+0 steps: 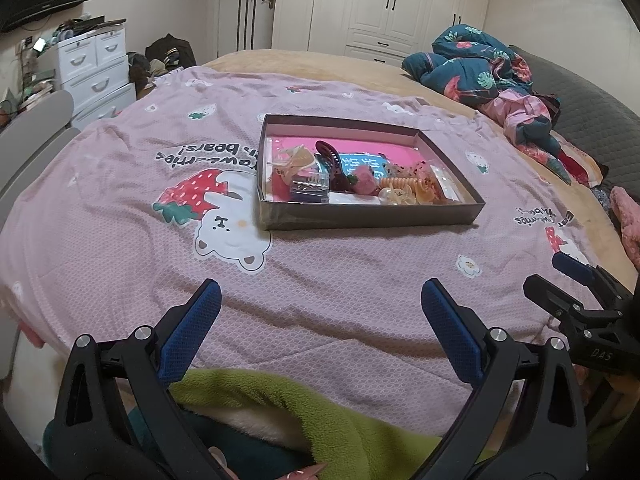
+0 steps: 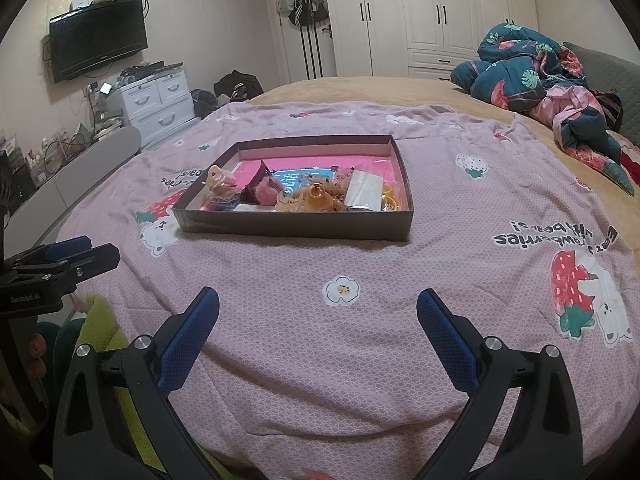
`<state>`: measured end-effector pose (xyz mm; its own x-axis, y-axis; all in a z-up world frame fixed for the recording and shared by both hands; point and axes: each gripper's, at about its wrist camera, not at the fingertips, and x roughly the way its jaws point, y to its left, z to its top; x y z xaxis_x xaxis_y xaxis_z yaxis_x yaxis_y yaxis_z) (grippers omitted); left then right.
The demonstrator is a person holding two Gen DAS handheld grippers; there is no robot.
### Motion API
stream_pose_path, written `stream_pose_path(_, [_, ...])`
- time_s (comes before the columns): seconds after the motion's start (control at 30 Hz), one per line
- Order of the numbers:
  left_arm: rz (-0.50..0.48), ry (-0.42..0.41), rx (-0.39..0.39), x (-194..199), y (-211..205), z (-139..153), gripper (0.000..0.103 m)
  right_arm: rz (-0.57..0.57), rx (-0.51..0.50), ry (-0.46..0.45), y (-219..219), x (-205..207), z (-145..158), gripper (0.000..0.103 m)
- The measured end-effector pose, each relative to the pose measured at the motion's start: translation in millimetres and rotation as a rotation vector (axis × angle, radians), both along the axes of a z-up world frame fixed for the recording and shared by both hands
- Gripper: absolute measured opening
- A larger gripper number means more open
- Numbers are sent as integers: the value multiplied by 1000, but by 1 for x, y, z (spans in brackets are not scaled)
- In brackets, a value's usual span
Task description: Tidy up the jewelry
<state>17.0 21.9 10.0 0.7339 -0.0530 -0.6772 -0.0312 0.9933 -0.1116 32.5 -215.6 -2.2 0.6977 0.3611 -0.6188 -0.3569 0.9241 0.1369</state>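
Pink quilted bedspread [image 1: 320, 280], printed with strawberries and white bears, covers the near part of the bed and carries a shallow brown cardboard box [image 1: 368, 214] near its middle. Inside the box, on a bright pink liner, lies a jumble of jewelry and hair accessories [image 1: 360, 184], heaped toward the near wall: a dark maroon claw clip [image 1: 334, 164], a pale translucent clip [image 2: 218, 178], a fuzzy pink piece [image 2: 266, 194], an amber-coloured clip [image 2: 316, 200], a coiled orange hair tie [image 1: 398, 182] and a small clear packet [image 2: 366, 190]. Finer items in the heap are too small to tell apart.

Both tools hover above the bedspread, well short of the box and touching nothing. Left tool [image 1: 320, 320] has its blue-padded fingers spread wide apart with nothing between them. Right tool [image 2: 318, 320] is likewise spread wide and holds nothing; it also shows at the right edge of the left wrist view.

A rumpled teal floral blanket [image 2: 532, 72] lies at the far side of the bed, and green fleece fabric [image 1: 280, 408] sits under the left tool.
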Motion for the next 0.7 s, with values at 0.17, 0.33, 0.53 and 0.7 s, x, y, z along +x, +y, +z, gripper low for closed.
stream_pose_path(0.17, [1,1,0,0,0,0,94,2,-2,1,0,0,0,99])
stream_pose_path(0.33, [1,1,2,0,-1,0,94,2,-2,1,1,0,-1,99])
stream_pose_path(0.53, [-1,7,5,-1,3,-3,94,5,-4,-1,2,1,-1,99])
stream_pose_path(0.7, [-8,9,5,-2,4,-4,94,8,-7,1,4,3,-2,99])
